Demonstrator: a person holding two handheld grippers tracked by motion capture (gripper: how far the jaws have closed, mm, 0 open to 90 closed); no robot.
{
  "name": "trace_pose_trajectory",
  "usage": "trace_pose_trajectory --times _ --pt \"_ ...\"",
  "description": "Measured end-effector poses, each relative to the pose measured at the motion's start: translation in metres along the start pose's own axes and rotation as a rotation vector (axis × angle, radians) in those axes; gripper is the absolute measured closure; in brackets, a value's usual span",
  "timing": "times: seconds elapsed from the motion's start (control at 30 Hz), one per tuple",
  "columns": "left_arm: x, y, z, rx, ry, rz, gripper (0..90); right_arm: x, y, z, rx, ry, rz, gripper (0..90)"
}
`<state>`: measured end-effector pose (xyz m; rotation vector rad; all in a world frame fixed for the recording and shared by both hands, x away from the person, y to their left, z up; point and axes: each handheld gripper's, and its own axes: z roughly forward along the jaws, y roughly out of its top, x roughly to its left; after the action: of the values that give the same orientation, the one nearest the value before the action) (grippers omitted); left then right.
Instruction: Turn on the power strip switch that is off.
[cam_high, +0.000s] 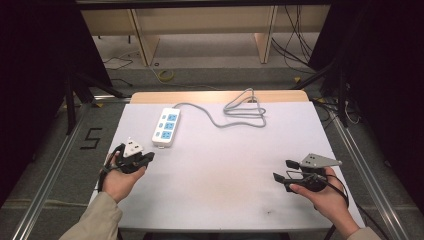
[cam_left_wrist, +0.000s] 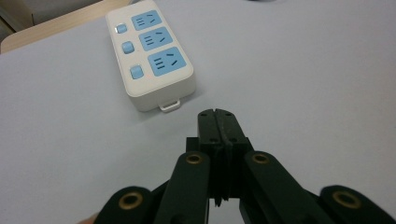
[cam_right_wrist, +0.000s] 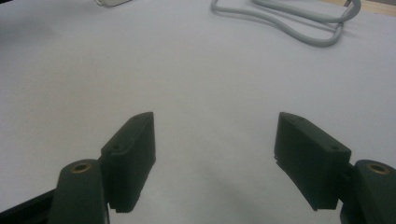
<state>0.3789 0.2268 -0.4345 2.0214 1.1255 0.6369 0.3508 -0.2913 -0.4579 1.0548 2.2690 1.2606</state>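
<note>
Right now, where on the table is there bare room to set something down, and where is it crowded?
Most free: the broad white middle and near strip between the left gripper and right gripper, in front of the power strip. Also bare is the far right, beyond the looped cable. Crowded: the far left-centre, where strip and cable lie.

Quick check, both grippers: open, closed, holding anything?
Left gripper: closed, jaws pressed together, holding nothing, just short of the power strip.
Right gripper: open wide, holding nothing.
</note>
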Motion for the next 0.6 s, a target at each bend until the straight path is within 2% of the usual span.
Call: trace_pose_trajectory --times 0.6 --pt "0.011 0.010 0.009 0.013 0.015 -0.019 89.8 0.001 0.000 0.000 0.005 -0.003 -0.009 29.9"
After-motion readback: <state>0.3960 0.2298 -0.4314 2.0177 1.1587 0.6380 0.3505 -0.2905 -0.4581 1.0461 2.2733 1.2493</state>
